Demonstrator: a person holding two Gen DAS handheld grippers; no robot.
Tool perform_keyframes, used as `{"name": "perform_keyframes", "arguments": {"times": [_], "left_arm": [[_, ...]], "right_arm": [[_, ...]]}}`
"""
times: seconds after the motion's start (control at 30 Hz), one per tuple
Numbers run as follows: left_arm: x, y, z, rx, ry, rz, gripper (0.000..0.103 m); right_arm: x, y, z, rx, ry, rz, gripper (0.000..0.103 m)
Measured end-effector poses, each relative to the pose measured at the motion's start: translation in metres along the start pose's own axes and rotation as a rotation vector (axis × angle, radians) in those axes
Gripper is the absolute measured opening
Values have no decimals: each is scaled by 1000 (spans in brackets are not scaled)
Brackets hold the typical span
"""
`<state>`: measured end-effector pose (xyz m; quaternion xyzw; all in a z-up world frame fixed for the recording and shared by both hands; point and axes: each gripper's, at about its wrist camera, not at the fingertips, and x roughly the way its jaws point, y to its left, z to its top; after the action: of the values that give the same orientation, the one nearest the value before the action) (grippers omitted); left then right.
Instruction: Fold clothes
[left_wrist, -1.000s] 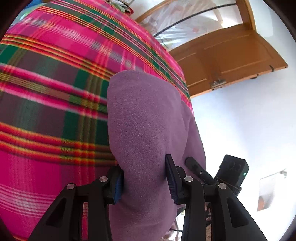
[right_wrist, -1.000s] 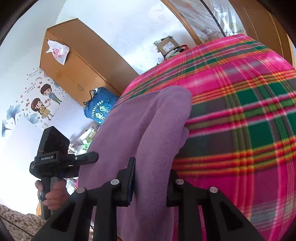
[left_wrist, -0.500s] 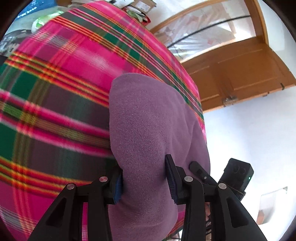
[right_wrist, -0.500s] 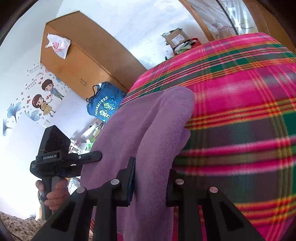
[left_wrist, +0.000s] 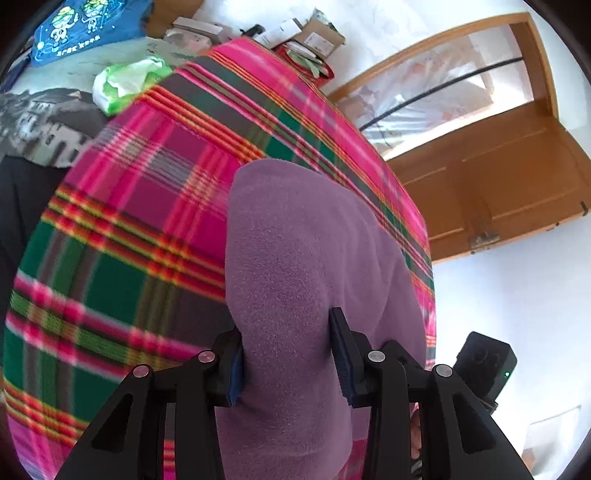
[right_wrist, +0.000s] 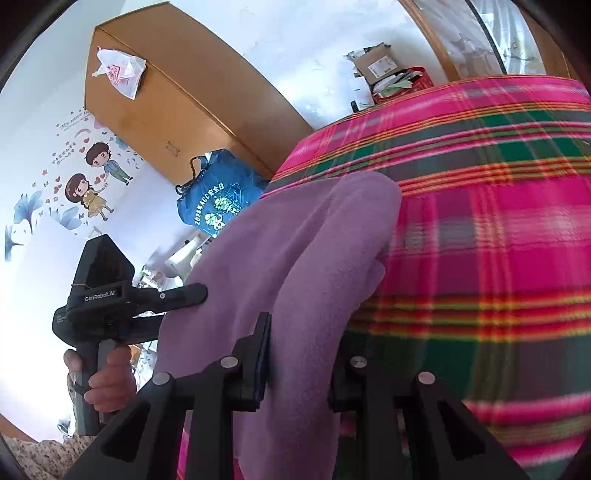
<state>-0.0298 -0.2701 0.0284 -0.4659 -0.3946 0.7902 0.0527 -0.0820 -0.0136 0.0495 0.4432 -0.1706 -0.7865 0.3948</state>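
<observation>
Left gripper (left_wrist: 286, 356) clamped on a thick bunch of the purple fleece garment (left_wrist: 295, 258), pads pressing the cloth from both sides; right gripper (right_wrist: 301, 356) likewise clenched on the same purple fleece garment (right_wrist: 295, 266), narrower bite. Garment hangs between the two grippers, lifted over the pink-green plaid cover (left_wrist: 147, 229), its far end draped down toward that cover; whether it touches, cannot tell. Step in hand, by my read: carrying a held edge across to lay a fold. To do it well: keep both grips tight, keep both hands level and moving together so the edge stays straight, keep the cloth taut between them without stretching, lower the far part first so it lands flat, then let go only once the edge is lined up. Risk: fleece bunches or slips from the narrower right grip. Counts: one purple garment, two grippers, one hand (right_wrist: 107, 380) visible at near left holding the left gripper's handle, one plaid cover. Further out: one blue printed bag (right_wrist: 218, 195) far left, one wooden cabinet (right_wrist: 184, 99) with one plastic bag (right_wrist: 118, 72) on it, one wooden door (left_wrist: 498, 177) far right, cardboard boxes (left_wrist: 314, 31) beyond the cover, number unclear.
</observation>
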Motion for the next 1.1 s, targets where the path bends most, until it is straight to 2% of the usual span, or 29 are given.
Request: {"name": "perform_keyframes", "arguments": {"times": [0.3, 0.4, 0.47, 0.67, 0.9, 1.1], "left_arm": [[-1, 18, 33, -26, -58, 42, 41], [-6, 19, 31, 13, -83, 72, 41], [-3, 22, 32, 19, -78, 89, 41], [6, 36, 39, -29, -47, 78, 44], [6, 45, 33, -55, -35, 84, 51], [-3, 49, 21, -63, -55, 99, 52]], "right_arm": [[33, 11, 16, -26, -10, 15, 24], [38, 13, 16, -30, -22, 19, 24], [43, 11, 16, -28, -17, 14, 24], [50, -3, 11, 31, -3, 19, 25], [51, -5, 2, 14, 13, -31, 35], [44, -1, -9, -20, 23, -84, 42]]}}
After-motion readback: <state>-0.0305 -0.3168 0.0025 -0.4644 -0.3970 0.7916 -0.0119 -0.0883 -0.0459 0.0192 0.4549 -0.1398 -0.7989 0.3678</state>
